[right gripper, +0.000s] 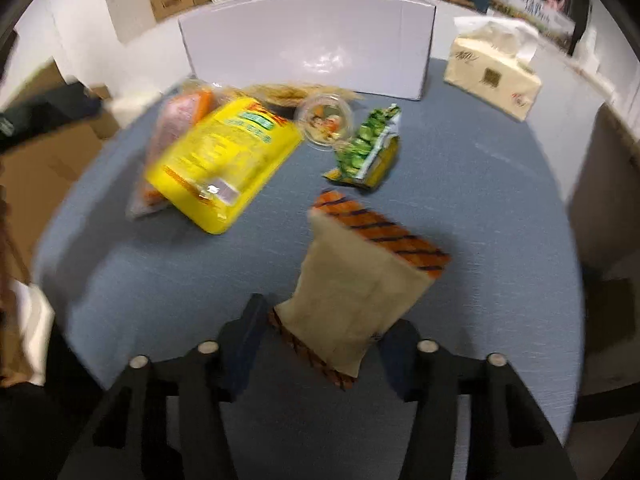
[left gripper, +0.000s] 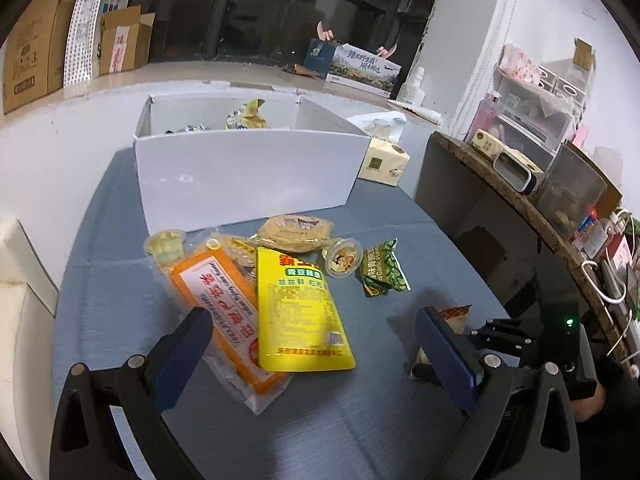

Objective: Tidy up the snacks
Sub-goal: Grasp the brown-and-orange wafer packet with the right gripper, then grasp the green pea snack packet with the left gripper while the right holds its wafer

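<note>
The tan packet (right gripper: 356,300) lies with its long axis running away from the right gripper (right gripper: 320,344), leaning a little to the right, its far end toward the white box (right gripper: 308,44). It is a flat, beige pouch with an orange band crossed by dark stripes at each sealed end. Its near end sits between the right gripper's two dark fingers, which are closed in against its sides and have hold of it; the picture is blurred, so whether it is lifted off the blue table (right gripper: 500,208) I cannot tell. In the left wrist view only an orange corner of it (left gripper: 454,316) shows, behind the left gripper's finger.

Beyond it lies a green pea packet (right gripper: 368,148), then a round clear cup (right gripper: 326,122), and to the left a yellow bag (right gripper: 224,160) resting across an orange pack (right gripper: 180,116). A tissue pack (right gripper: 492,76) stands right of the box.

The left gripper (left gripper: 312,344) hangs wide open over the yellow bag, holding nothing.
</note>
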The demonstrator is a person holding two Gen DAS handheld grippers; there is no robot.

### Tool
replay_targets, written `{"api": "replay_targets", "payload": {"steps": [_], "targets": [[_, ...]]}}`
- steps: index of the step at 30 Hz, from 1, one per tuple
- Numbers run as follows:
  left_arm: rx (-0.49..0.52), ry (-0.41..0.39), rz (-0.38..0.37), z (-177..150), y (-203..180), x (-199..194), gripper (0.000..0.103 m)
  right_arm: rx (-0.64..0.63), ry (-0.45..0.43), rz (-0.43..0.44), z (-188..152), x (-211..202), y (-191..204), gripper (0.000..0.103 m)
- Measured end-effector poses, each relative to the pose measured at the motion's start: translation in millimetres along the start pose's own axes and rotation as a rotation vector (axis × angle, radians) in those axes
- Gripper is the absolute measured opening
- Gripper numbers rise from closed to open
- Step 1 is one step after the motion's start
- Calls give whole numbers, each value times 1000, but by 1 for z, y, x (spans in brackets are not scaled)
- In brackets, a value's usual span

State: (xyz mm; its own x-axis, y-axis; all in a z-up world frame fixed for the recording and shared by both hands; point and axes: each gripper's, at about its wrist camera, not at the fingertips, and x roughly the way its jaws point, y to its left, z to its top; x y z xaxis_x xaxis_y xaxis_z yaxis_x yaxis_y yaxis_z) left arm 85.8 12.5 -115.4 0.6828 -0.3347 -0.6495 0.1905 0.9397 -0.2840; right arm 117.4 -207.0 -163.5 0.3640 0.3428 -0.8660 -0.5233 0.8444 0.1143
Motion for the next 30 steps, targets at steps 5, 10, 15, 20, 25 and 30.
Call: {"api": "replay_targets", "payload": {"steps": [5,10,15,20,25,30], "targets": [[25,40,-37,6,-18,24,103,1,-15,-21,-7,-9,-8,40],[109,84,-55,18,-54,62,103,72,-104,-18,-19,-47,-22,39],[157,164,-29,22,-91,111,103,134,-148,-39,-35,-80,-45,39],[124,212,32,23,-105,150,102,194,-175,-63,-49,-99,-67,39],[133,240,108,19,-109,171,100,209,-173,-47,-49,-97,-72,39],[133,245,154,22,-103,173,44,202,-173,-30,-47,-94,-69,39]]}}
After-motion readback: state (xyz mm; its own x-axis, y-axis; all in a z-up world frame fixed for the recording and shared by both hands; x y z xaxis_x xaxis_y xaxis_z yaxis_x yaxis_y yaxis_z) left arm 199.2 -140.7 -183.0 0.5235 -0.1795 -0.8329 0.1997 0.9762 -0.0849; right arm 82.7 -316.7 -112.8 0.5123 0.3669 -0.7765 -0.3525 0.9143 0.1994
